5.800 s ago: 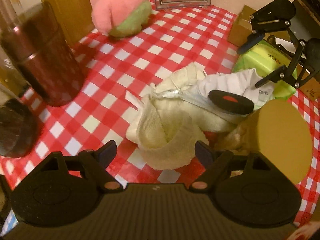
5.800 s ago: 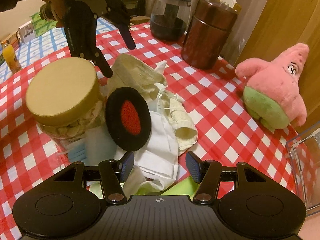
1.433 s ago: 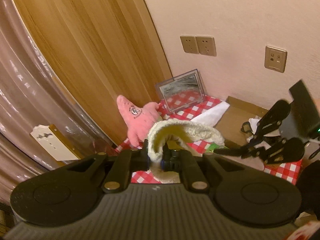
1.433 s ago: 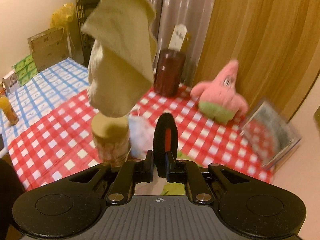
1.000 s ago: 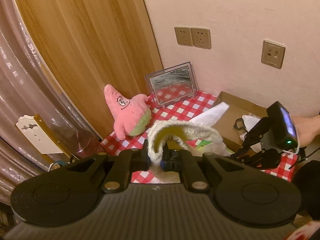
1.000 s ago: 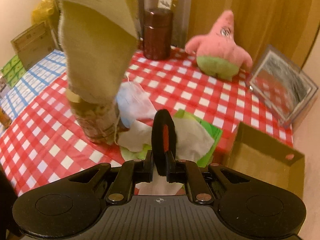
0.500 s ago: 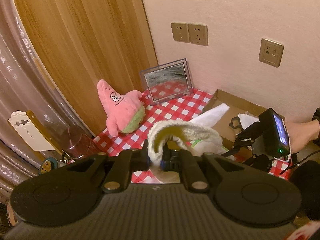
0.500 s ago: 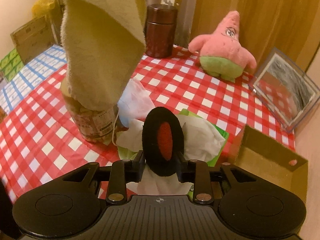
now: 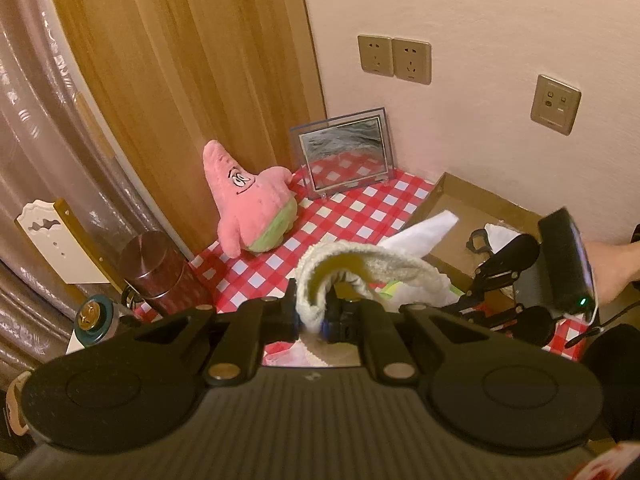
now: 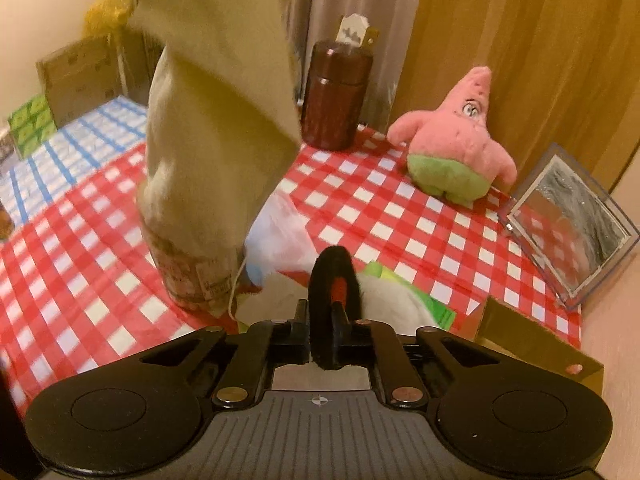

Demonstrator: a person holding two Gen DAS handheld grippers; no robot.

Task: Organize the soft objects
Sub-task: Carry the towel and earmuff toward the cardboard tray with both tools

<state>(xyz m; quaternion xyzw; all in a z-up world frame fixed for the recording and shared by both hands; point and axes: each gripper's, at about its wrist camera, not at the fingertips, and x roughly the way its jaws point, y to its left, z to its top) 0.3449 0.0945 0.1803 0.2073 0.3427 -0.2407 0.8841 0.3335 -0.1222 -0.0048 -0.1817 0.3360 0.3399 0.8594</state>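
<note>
My left gripper (image 9: 318,314) is shut on a cream towel (image 9: 360,270) and holds it high above the red checked table (image 9: 352,216). The towel hangs down in the right wrist view (image 10: 216,112), over a jar (image 10: 192,276). My right gripper (image 10: 332,320) is shut on a black round pad with a red centre (image 10: 332,296), held edge-on above a white cloth (image 10: 384,304) and a green item (image 10: 436,308). The right gripper (image 9: 516,284) also shows in the left wrist view near a cardboard box (image 9: 472,208). A pink starfish plush (image 10: 456,140) sits by the wooden panel.
A clear picture frame (image 10: 576,216) leans at the table's far corner. A dark brown canister (image 10: 336,96) stands at the back edge. A plastic bag (image 10: 280,236) lies beside the jar. The cardboard box corner (image 10: 532,340) is at the right. A blue checked table (image 10: 60,148) lies to the left.
My right gripper has closed tighter on the black pad, which has turned edge-on. The left gripper still holds the towel aloft and has shifted slightly; the towel has swung a little.
</note>
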